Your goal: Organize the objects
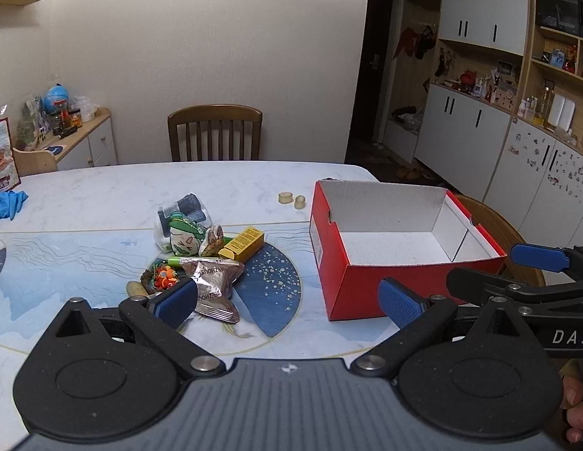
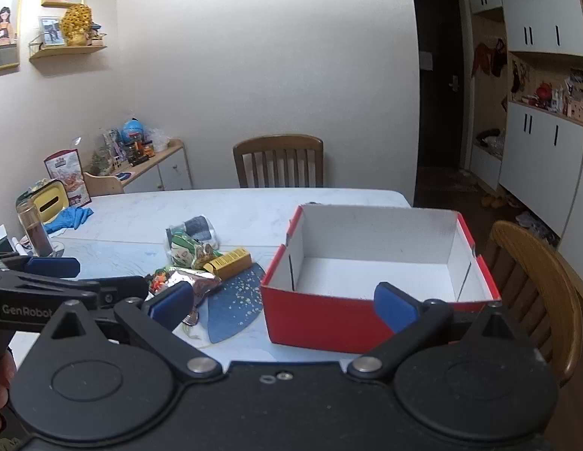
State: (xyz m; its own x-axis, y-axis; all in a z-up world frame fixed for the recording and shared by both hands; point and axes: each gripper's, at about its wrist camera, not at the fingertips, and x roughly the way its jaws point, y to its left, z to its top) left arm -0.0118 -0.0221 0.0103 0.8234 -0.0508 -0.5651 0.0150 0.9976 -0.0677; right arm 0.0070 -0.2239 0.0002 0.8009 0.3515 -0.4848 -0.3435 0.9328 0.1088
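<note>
1. On the bench (image 1: 103, 195), red box (image 1: 366, 285) sits open-topped, white inside, nothing visible in it.
2. Left of the box: heap of small items, with yellow carton (image 1: 242, 248), silver foil packet (image 1: 212, 282), green cartoon pouch (image 1: 184, 238).
3. Left tool (image 1: 287, 302): jaws wide apart, gripping nothing, near the box's front.
4. Right tool (image 2: 284, 304): jaws wide apart, gripping nothing, at the box's front wall.

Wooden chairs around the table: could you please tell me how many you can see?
2: one chair at the table's far side against the wall, another at the right beside the red box. Others may be out of view.
</note>
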